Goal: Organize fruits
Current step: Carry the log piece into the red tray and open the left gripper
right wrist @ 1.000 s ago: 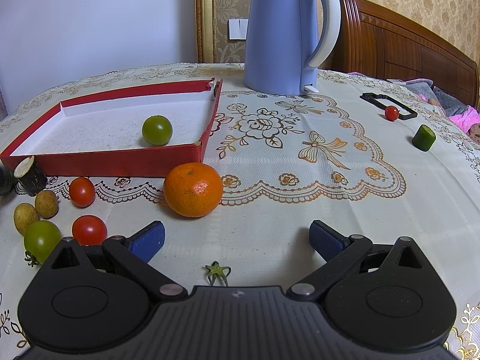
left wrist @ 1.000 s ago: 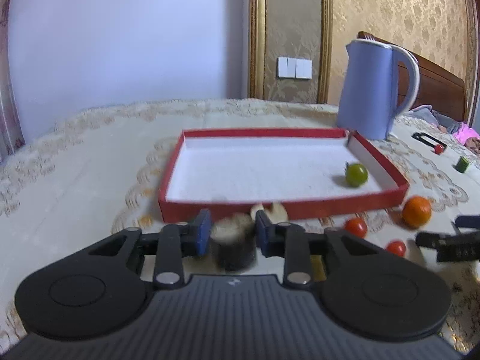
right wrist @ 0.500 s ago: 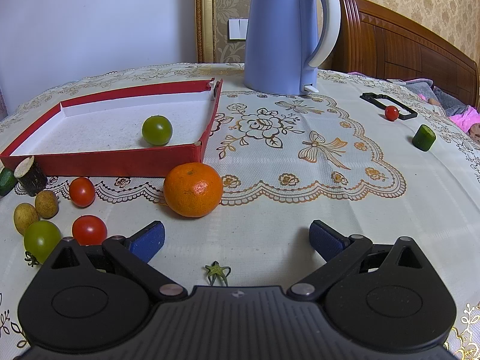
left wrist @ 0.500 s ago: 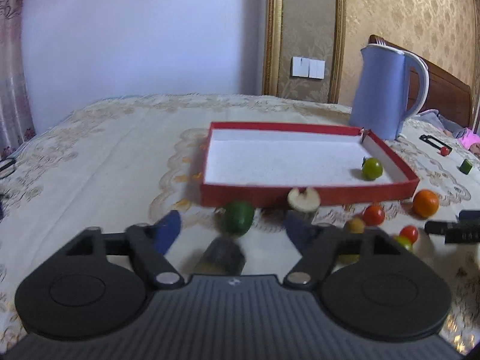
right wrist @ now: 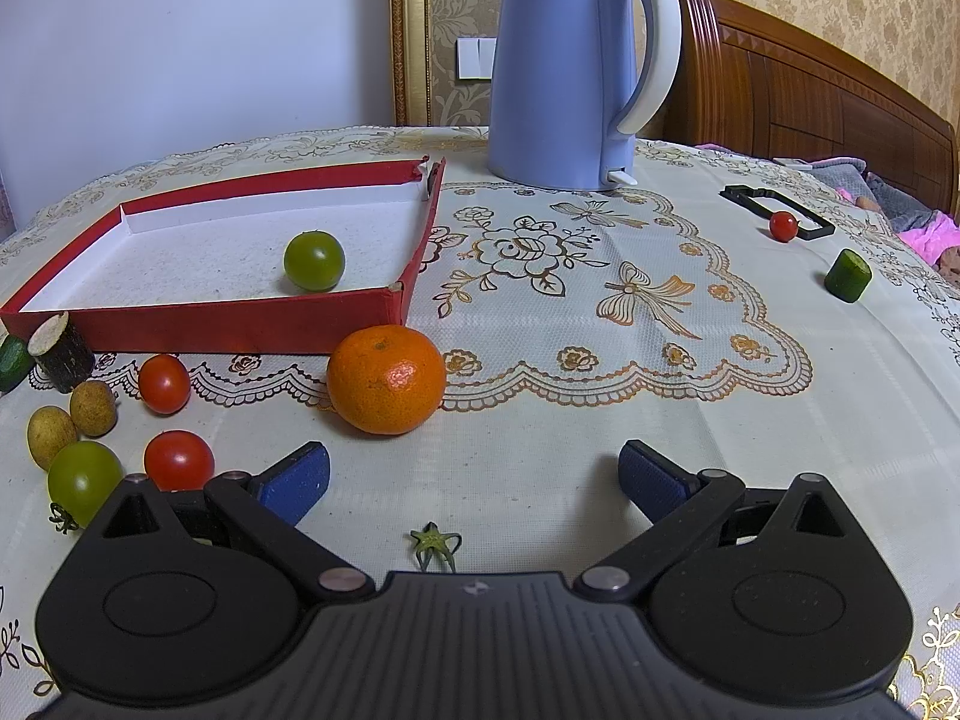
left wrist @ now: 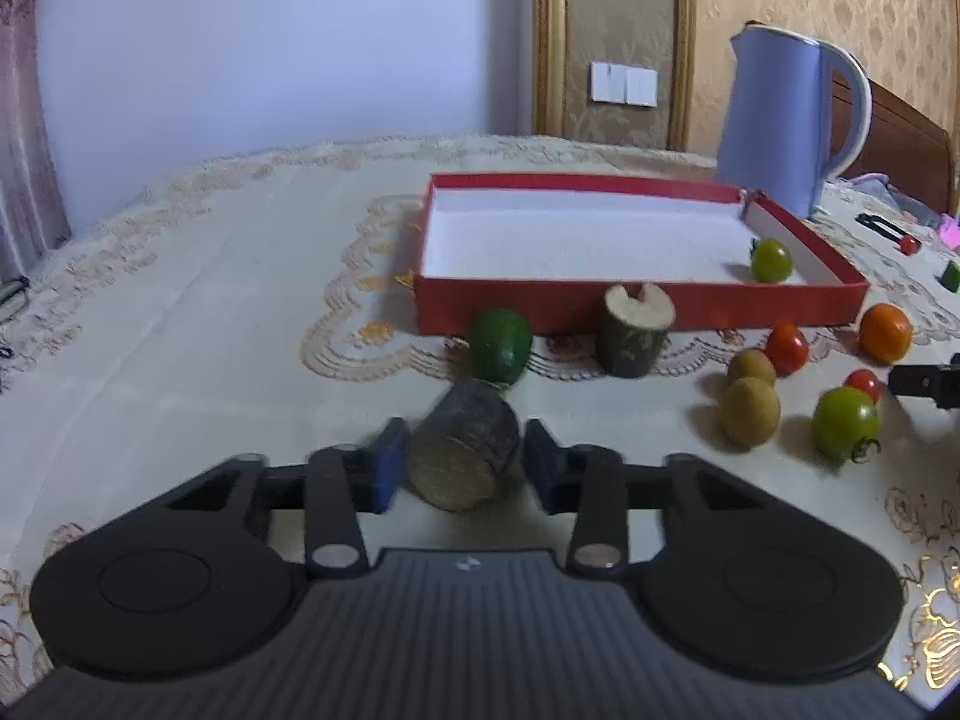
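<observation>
A dark, bark-covered stub (left wrist: 462, 456) lies tilted on the cloth between the fingers of my left gripper (left wrist: 459, 468). Its jaws are closing, with a thin gap still showing at the pads. Just beyond stand a green cucumber piece (left wrist: 499, 345) and a second stub (left wrist: 633, 330), both against the red tray (left wrist: 636, 300). One green tomato (right wrist: 314, 260) sits inside the tray. My right gripper (right wrist: 474, 474) is open and empty behind the orange (right wrist: 387, 378). To its left lie two red tomatoes (right wrist: 164, 384), two longans (right wrist: 93, 408) and a green tomato (right wrist: 84, 474).
A blue kettle (right wrist: 564, 60) stands behind the tray. At the far right are a cucumber piece (right wrist: 847, 274) and a small red tomato (right wrist: 783, 225) in a black frame (right wrist: 811, 234). A green calyx (right wrist: 435, 543) lies under the right gripper. A wooden headboard rises beyond the table.
The left gripper let go of the dark stub, opened wide, drew back and sank, and its fingers have come in around the stub lying on the cloth. The right gripper has not moved.
</observation>
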`<state>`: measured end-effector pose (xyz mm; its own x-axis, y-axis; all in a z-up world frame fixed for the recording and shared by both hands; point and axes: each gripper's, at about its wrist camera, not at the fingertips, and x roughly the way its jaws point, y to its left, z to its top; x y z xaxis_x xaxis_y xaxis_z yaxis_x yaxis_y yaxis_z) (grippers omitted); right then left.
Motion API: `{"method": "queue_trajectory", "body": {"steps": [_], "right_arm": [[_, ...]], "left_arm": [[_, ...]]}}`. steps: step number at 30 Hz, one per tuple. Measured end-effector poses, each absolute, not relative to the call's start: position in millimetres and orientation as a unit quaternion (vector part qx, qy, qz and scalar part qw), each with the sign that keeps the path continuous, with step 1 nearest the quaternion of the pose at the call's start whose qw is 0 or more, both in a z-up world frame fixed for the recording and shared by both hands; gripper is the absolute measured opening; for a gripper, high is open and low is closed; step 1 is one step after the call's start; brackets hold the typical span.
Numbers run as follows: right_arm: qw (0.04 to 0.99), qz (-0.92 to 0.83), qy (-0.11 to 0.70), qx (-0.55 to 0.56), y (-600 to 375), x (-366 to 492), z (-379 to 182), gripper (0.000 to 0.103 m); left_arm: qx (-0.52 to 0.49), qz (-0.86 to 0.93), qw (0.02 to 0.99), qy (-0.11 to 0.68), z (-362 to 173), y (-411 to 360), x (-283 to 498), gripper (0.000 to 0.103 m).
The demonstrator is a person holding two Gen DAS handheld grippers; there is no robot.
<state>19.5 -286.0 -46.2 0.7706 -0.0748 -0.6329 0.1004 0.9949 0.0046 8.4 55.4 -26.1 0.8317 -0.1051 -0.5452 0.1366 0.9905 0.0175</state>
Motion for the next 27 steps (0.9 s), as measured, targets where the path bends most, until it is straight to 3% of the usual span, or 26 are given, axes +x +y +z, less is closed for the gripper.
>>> {"method": "queue_trajectory", "body": {"steps": [12, 27], "right_arm": [[0.941, -0.047, 0.335, 0.019, -286.2, 19.8, -46.5, 0.103], [0.941, -0.046, 0.335, 0.019, -286.2, 19.6, -46.3, 0.103]], "left_arm": [[0.017, -0.07, 0.973, 0.22, 20.4, 39.3, 53.0, 0.036], [0.017, -0.036, 0.963, 0.267, -5.9, 11.0, 141.9, 0.037]]}}
